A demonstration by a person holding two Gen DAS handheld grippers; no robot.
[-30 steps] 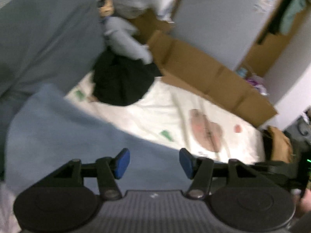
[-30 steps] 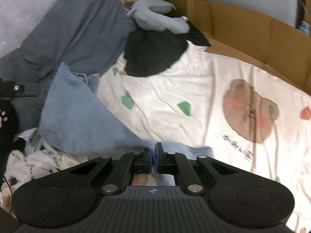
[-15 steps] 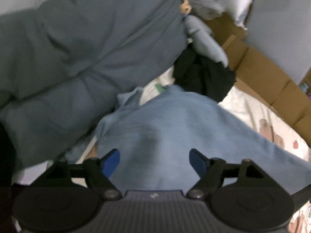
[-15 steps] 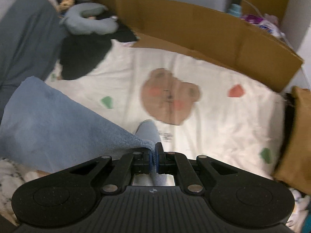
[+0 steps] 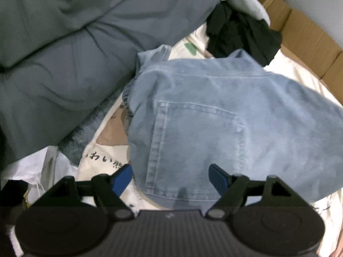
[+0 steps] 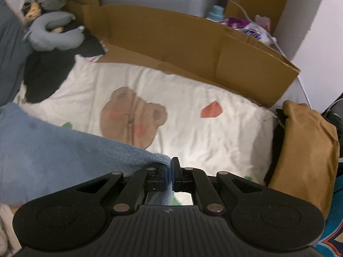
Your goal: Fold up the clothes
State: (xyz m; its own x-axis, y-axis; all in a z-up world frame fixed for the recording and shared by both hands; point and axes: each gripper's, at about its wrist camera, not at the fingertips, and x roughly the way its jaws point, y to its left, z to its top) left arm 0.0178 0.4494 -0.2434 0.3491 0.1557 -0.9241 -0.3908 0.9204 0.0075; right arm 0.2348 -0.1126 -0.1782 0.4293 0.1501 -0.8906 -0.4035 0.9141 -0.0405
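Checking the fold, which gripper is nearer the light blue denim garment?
Right. The right gripper is clamped on the light blue denim garment's edge; the left gripper hovers open over its back pocket.

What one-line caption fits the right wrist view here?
Right gripper shut on a denim garment edge, holding it above the bear-print sheet, cardboard behind.

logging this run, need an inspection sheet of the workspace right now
surface: white bear-print sheet, wrinkled
job's things: blue jeans bunched on the sheet, back pocket up
clutter: black garment, grey neck pillow, brown cloth bundle, grey duvet
grippers: left hand-held gripper open over the jeans pocket; right hand-held gripper shut on a jeans edge
cables: white cord behind the cardboard
surroundings: cardboard wall, detergent packs behind it
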